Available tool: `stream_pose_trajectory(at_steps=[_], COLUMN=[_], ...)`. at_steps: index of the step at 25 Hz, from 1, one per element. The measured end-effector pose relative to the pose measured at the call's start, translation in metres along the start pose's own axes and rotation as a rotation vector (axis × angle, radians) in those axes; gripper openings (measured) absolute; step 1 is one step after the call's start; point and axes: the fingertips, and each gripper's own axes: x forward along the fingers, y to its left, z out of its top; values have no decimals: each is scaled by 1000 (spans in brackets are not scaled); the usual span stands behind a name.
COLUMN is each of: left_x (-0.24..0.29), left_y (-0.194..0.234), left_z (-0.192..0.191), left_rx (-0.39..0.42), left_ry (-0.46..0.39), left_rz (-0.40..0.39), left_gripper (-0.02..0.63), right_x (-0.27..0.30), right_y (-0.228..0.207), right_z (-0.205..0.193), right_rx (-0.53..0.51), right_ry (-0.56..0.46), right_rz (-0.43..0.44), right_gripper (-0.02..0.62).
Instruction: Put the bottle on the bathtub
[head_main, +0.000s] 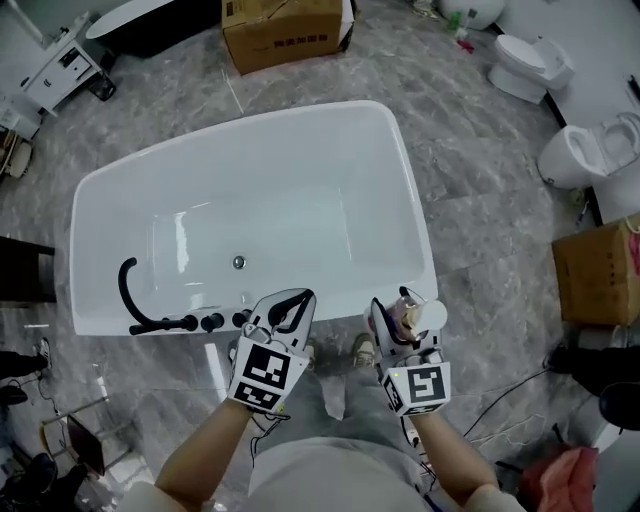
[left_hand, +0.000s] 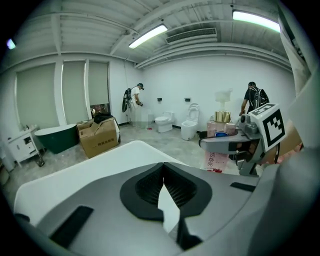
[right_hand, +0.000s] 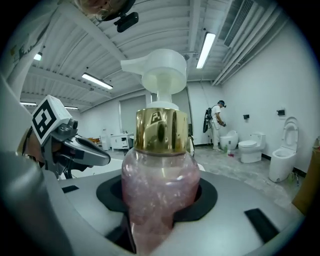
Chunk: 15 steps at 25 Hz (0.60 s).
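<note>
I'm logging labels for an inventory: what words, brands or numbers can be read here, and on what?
Nothing reads clearly.
Cardboard box: dark print on its side, too small to read.
Bottle: an emblem on its gold collar, no legible word.
Bag: red characters, too blurred to read.

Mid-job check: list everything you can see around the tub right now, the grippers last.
bathtub: one, white, centre floor.
faucet: one, black, tub's near-left rim.
cardboard boxes: two, brown, beyond tub and at right.
toilets: at least two, white, far right.
bottle: one, pink, gold collar, white pump, in right gripper.
left gripper: one, grey, shut, empty, by near rim.
right gripper: one, grey, shut on bottle.
</note>
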Motion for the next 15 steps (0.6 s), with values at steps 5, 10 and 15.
stream_pose_trajectory(at_steps=[5,10,15], left_x=[14,25,35], left_y=[3,5,3], left_z=[-22,-52,-79], left_rx=[-76,-116,-102], left_ry=[15,14,-3], left_rz=[71,134,160], left_gripper=[20,20,20], right_x=[17,32,43], right_y=[-4,-11,-17], right_z=[-24,-54,-91], right_rx=[-20,-31,-39], right_ry=[3,-8,-16], right_rz=[83,108,85], right_gripper=[219,219,219])
